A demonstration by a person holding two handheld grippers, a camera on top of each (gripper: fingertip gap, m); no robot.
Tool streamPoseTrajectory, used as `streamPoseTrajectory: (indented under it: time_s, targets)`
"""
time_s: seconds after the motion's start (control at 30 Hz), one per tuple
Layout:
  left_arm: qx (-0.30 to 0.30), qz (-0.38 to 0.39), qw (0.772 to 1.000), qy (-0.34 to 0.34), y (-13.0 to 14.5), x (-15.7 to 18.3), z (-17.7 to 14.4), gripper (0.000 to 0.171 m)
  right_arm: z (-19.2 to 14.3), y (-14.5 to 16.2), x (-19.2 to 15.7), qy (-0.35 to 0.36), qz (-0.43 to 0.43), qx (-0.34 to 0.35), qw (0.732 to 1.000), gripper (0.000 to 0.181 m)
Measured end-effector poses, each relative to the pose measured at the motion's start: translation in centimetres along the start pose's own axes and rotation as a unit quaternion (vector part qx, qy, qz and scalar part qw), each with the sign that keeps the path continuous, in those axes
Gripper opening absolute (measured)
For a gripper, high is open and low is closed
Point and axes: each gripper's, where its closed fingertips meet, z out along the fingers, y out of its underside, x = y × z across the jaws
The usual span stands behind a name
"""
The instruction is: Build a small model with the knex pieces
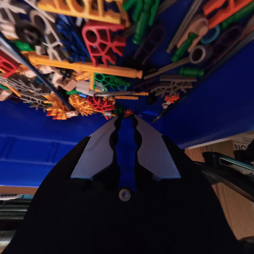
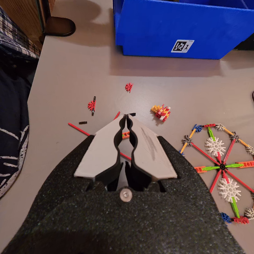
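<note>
The left gripper (image 1: 125, 116) reaches into the blue bin (image 1: 41, 144), its jaws a little apart, tips at a small orange connector (image 1: 128, 112). The right gripper (image 2: 126, 115) is closed and empty above the table (image 2: 77, 77); a red half-round connector (image 2: 129, 86) lies at 12 o'clock, a wheel-shaped model (image 2: 221, 166) at 4 o'clock.

Glossy plastic is showing on the blue bin (image 2: 178, 27); the worktop (image 2: 68, 82) is looking smooth and matt; the right claw (image 2: 126, 115) is wearing rough speckled foam.

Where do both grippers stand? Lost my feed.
Left gripper open, tips inside the blue bin at a small orange connector. Right gripper shut, empty, above table.
</note>
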Motion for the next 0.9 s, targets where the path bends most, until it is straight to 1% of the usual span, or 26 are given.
streamPoseTrajectory:
  time_s: [0.1,0.13,0.2,0.23,0.27,0.33,0.4,0.43,0.5,0.53,0.6,0.63,0.7,0.83,0.9]
  targets:
    - [0.046,-0.01,0.999,0.015,-1.4,-0.3,-0.6,0.014,-0.1,-0.1,0.0,0.001,0.0,0.002,1.0,0.0]
    - [0.072,-0.019,0.997,0.011,-2.2,-0.8,-1.0,0.014,-0.1,-0.1,0.1,0.002,0.0,0.002,1.0,0.0]
    - [0.169,-0.045,0.984,0.009,-4.9,-1.7,-2.9,0.013,-0.1,-0.1,0.1,0.002,0.0,0.003,1.0,0.0]
    - [0.201,-0.056,0.978,0.013,-5.4,-1.9,-3.9,0.011,-0.1,-0.1,0.1,0.002,0.0,0.003,1.0,0.0]
    - [0.204,-0.063,0.977,0.001,-5.0,-2.5,-4.5,0.013,-0.1,-0.1,0.1,0.002,0.0,0.003,1.0,0.0]
    - [0.185,-0.071,0.98,-0.025,-3.1,-3.3,-4.9,0.014,-0.1,0.0,0.1,0.002,0.002,0.002,1.0,0.0]
    - [0.172,-0.085,0.981,0.011,-1.8,-2.4,-4.5,0.017,-0.1,-0.1,0.1,0.001,0.002,0.002,1.0,0.0]
    - [0.161,-0.085,0.983,0.016,-1.3,-2.0,-4.1,0.017,0.0,-0.1,0.0,0.0,0.002,0.002,1.0,0.0]
    - [0.089,-0.052,0.995,0.005,0.6,-1.2,-2.3,0.015,0.0,-0.1,-0.1,-0.001,0.0,0.001,1.0,0.0]
    - [0.075,-0.031,0.997,-0.002,0.7,-0.9,-1.8,0.015,0.1,-0.1,-0.1,-0.002,0.0,0.001,1.0,0.0]
    - [0.046,-0.011,0.999,0.01,0.9,0.2,-1.0,0.017,0.1,-0.2,-0.2,-0.002,-0.001,0.001,1.0,0.0]
    - [0.034,-0.001,0.999,0.004,0.9,0.2,-0.6,0.016,0.1,-0.2,-0.2,-0.002,-0.001,0.001,1.0,0.0]
    - [0.029,0.003,1.0,0.008,0.6,0.3,-0.1,0.018,0.1,-0.2,-0.2,-0.003,-0.002,0.002,1.0,0.0]
    - [-0.005,0.018,1.0,-0.017,0.8,-0.3,0.6,0.016,0.0,-0.3,-0.1,0.0,-0.002,0.003,1.0,0.0]
    - [-0.005,0.015,1.0,-0.02,0.9,-0.4,0.7,0.014,-0.2,-0.4,-0.1,0.002,-0.002,0.005,1.0,0.0]
